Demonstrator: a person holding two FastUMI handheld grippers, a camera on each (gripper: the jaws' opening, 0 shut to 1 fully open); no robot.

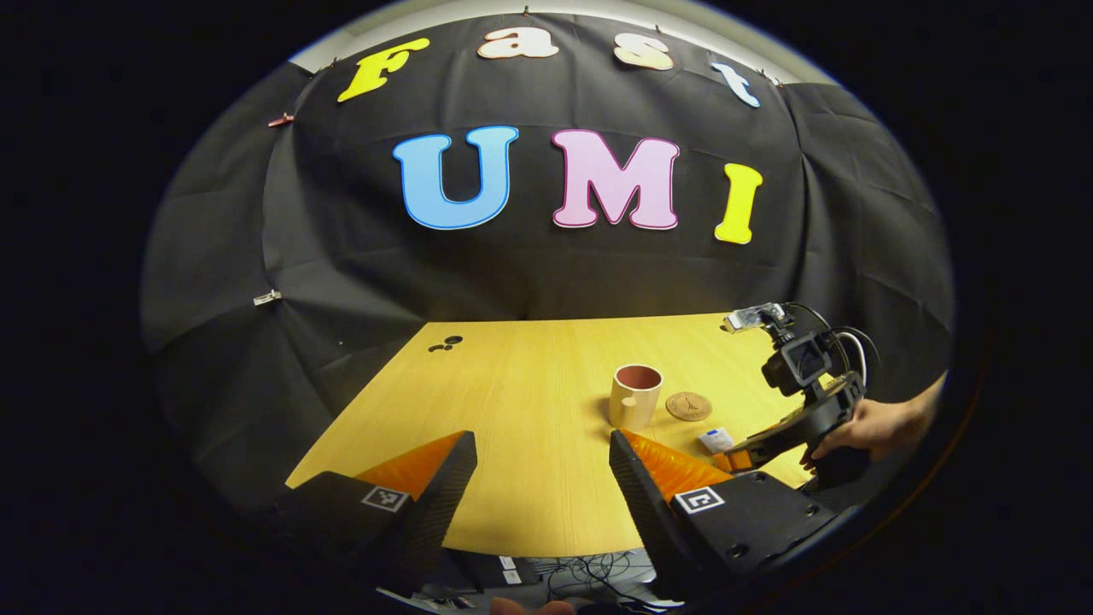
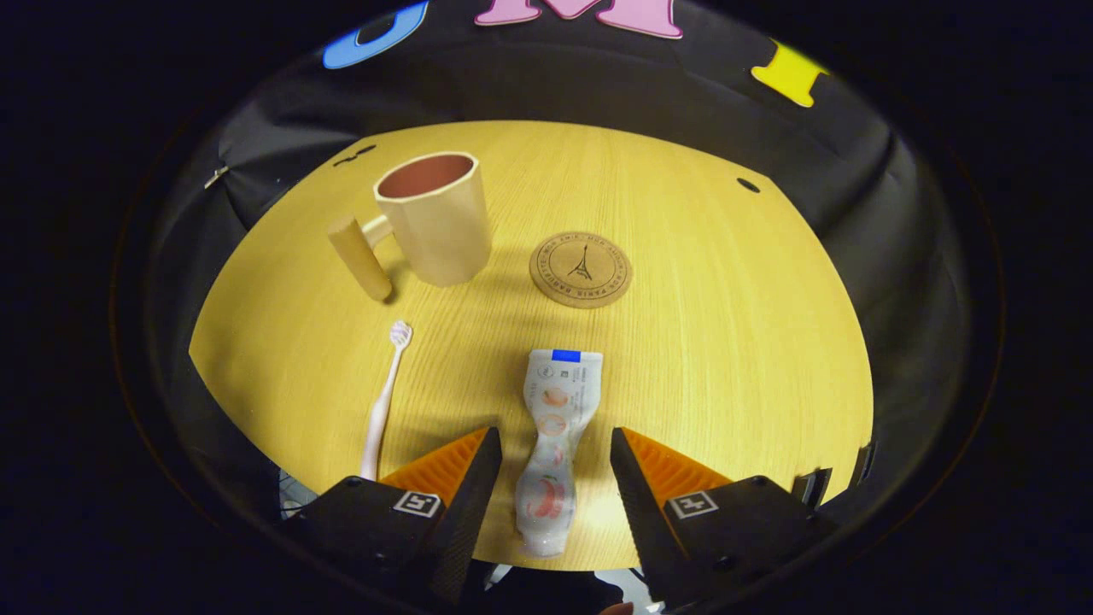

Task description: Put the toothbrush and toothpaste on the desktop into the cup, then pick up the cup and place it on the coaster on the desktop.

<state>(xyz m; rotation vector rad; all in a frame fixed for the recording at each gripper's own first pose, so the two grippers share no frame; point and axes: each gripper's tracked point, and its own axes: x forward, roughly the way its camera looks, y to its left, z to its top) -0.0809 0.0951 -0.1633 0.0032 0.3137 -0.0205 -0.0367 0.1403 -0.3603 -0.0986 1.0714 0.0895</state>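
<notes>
Nothing of the task is finished yet, as far as I can judge. The cup stands empty on the table, beside the coaster but not on it, with a small gap between them. The toothbrush lies flat on the table, in front of the cup handle, with the bristles toward the cup. The toothpaste lies flat too, near the front edge of the table.

The right gripper is spread open, with one finger on each side of the toothpaste tube. Whether the fingers touch the tube I cannot tell; they do not press it. So the first grasp seems to be in preparation. The left gripper is also spread open and holds nothing; it hangs over the near part of the table, well apart from the cup.

What is left: both items into the cup, then the cup onto the coaster.

The count: one cup, one coaster, one toothbrush, one toothpaste tube, two grippers.
</notes>
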